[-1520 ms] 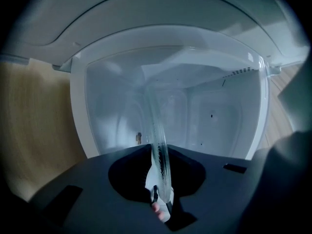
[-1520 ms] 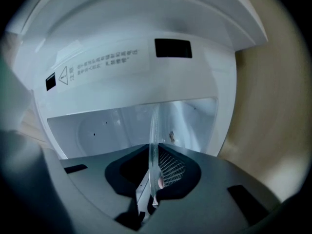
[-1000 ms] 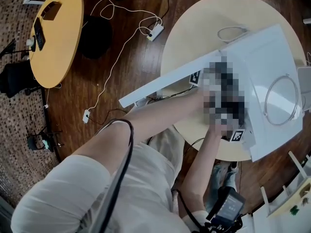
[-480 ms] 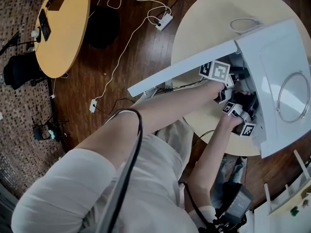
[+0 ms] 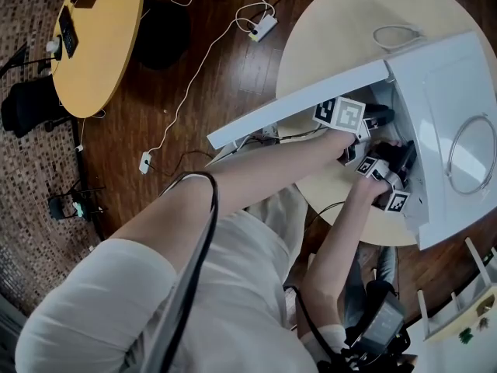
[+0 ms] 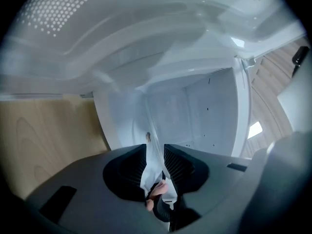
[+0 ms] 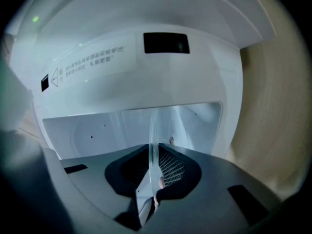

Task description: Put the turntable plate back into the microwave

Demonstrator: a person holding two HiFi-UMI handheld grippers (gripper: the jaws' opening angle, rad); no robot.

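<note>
White microwave [image 5: 443, 92] on a pale round table [image 5: 326, 29], door [image 5: 295, 107] swung wide open. Both grippers right at the microwave's open front, 1 beside the other, each at the end of a bare forearm [image 5: 272, 162] reaching in below the open door.

Left gripper [image 6: 155, 149]: jaws narrow, closed on the rim of the glass turntable plate [image 6: 150, 128], seen edge-on between the ribbed pads [image 6: 176, 164].

Right gripper [image 7: 155, 154]: jaws drawn closer yet, pinching the same plate's thin edge, with a mesh-textured pad [image 7: 170, 167] against the glass.

Plate carried between the 2 grippers at the microwave's mouth, far part reaching toward the white cavity [image 6: 195, 116]. Impossible to tell whether touching the cavity floor. Hidden in the head view behind the grippers and hands.

Above the cavity opening, in the right gripper view: a printed warning label [image 7: 92, 60] and a dark rectangular patch [image 7: 165, 43] on the microwave's white face.

On the microwave's top: a thin ring [image 5: 449, 158], lying flat.

On the dark wooden floor beyond the microwave's door: a white power strip [image 5: 264, 28] with a trailing white cable. Well apart from the microwave, across that floor: a yellow oval table [image 5: 101, 45].
</note>
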